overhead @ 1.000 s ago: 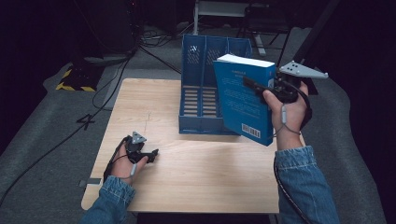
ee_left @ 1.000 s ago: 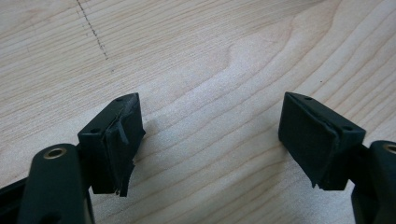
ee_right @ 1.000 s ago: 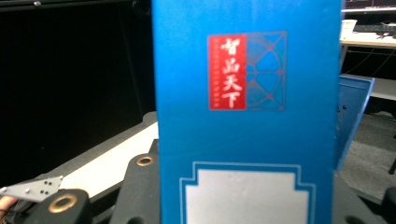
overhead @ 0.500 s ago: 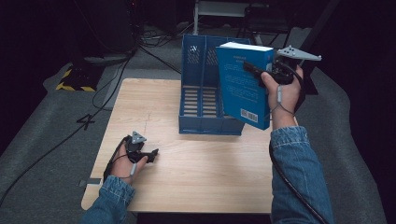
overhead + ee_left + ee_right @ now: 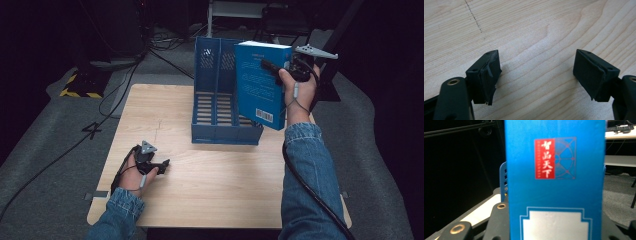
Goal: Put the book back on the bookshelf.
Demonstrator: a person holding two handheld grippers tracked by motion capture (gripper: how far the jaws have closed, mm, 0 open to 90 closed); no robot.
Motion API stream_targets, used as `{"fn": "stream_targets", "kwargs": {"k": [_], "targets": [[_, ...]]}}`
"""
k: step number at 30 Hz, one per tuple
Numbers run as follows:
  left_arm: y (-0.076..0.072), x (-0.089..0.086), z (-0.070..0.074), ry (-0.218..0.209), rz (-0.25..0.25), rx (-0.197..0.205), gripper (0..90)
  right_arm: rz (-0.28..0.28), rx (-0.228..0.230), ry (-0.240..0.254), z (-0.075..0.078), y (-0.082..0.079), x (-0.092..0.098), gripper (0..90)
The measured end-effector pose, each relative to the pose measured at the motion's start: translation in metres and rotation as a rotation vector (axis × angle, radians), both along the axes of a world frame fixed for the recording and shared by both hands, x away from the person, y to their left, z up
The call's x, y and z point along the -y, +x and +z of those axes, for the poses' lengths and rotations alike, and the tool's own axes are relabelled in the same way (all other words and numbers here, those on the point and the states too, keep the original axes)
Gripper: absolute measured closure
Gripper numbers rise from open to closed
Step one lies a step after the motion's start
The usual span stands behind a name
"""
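High view, upper right: the right gripper [image 5: 274, 67] clamps the blue book [image 5: 260, 85] upright above the file rack [image 5: 220, 134]; stiff, probably weighty, best pinched mid-edge; the left gripper [image 5: 161, 164] rests wide on the worktop [image 5: 215, 175].

My left gripper [image 5: 536, 75] has matt black rubbery fingers [image 5: 486, 75] with torn edges over the pale, smooth wood-grain desk [image 5: 536, 30]. My right gripper [image 5: 280, 70] clamps a glossy blue paper-covered book [image 5: 260, 82]. Behind it stands a blue slotted plastic file holder [image 5: 215, 110]. Denim cloth sleeves [image 5: 305, 175] cover my forearms.
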State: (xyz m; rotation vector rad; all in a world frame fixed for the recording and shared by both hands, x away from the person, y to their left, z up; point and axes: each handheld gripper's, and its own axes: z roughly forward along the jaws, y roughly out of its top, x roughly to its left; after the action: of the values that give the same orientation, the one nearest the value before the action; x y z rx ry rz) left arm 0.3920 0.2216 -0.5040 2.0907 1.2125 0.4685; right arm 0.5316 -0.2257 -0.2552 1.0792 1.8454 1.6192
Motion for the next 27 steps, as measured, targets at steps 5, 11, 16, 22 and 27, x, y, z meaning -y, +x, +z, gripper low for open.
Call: {"fn": "stream_targets", "kwargs": {"k": [5,11,16,22,27], "targets": [[0.000,0.000,0.000,0.001,-0.001,-0.001,22.5,-0.013,0.003,-0.023,-0.006,0.013,0.001,61.6],[0.000,0.000,0.000,-0.001,0.000,-0.001,22.5,-0.042,-0.021,-0.019,-0.010,0.021,0.009,61.6],[0.000,0.000,0.000,0.000,0.000,0.000,22.5,-0.085,-0.036,-0.016,-0.011,0.027,0.018,61.6],[0.001,0.001,0.000,-0.002,0.002,0.001,22.5,-0.159,-0.068,0.023,-0.015,0.034,0.021,61.6],[0.001,0.001,0.000,-0.003,0.002,0.001,22.5,-0.185,-0.070,0.072,-0.018,0.033,0.029,61.6]]}}
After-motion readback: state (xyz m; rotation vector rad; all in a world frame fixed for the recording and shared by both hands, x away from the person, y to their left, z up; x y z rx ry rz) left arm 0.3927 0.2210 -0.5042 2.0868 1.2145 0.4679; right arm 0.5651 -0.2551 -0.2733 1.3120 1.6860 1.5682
